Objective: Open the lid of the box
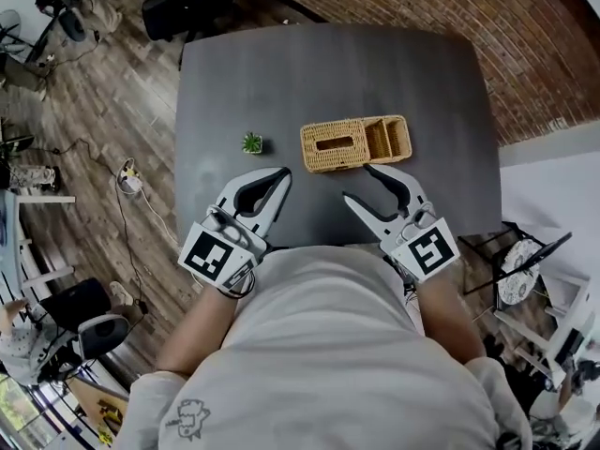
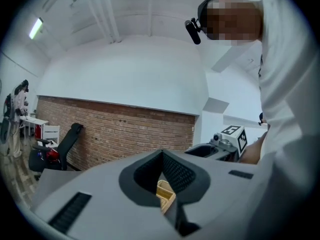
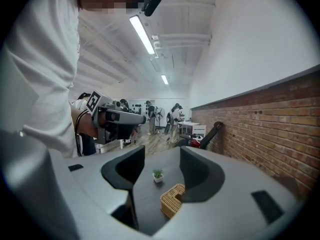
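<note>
A woven wicker box [image 1: 354, 143] lies on the dark grey table [image 1: 328, 64], its slotted lid flat on the left part and open compartments on the right. My left gripper [image 1: 284, 173] hovers near the table's front edge, left of the box, jaws shut with the tips touching and nothing between them. My right gripper [image 1: 359, 184] is just in front of the box, open and empty, one fingertip close to the box's front side. The box [image 2: 165, 194] shows through the shut left gripper [image 2: 162, 153]. It also shows between the jaws of the right gripper [image 3: 162, 156], the box [image 3: 172, 200] lying low.
A small potted plant [image 1: 251, 142] stands on the table left of the box, and the plant [image 3: 158, 175] also shows in the right gripper view. A black chair [image 1: 187, 3] stands behind the table. A brick wall [image 1: 469, 7] runs behind it, and a white stool [image 1: 520, 265] is at the right.
</note>
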A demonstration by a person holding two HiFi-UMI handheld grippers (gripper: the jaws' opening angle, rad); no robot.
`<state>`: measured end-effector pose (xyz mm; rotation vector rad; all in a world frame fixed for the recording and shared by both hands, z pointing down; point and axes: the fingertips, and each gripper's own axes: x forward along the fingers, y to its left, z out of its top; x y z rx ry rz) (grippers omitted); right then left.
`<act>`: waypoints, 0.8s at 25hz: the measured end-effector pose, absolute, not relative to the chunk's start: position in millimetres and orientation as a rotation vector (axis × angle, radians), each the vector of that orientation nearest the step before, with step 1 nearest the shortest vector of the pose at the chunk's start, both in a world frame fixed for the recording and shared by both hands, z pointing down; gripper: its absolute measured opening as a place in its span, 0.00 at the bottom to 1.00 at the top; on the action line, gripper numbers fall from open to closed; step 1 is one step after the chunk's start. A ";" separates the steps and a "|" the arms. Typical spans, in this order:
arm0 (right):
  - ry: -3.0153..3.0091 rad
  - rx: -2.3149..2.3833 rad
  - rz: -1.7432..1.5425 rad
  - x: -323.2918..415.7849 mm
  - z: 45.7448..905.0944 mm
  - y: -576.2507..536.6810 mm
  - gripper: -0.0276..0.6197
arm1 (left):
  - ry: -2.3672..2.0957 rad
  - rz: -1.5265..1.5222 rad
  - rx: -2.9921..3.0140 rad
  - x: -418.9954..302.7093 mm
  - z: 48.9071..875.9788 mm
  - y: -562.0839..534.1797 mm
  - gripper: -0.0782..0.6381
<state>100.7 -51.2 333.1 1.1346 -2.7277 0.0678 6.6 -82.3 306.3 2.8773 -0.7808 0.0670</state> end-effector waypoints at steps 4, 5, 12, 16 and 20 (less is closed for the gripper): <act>-2.757 1.011 0.060 115.0 344.4 -55.1 0.39 | -0.873 0.085 2.852 18.5 309.4 -79.6 0.12; -2.769 0.983 0.058 118.5 346.0 -55.9 0.39 | -0.896 0.092 2.846 21.7 310.4 -78.9 0.12; -2.779 0.828 0.068 125.2 361.2 -65.7 0.39 | -0.969 0.146 2.803 30.6 321.8 -74.3 0.12; -2.743 0.769 0.057 118.2 376.2 -76.7 0.39 | -0.979 0.141 2.777 29.4 329.1 -82.6 0.12; -2.689 0.702 0.090 107.4 398.1 -85.5 0.39 | -0.980 0.121 2.760 25.7 337.0 -97.3 0.12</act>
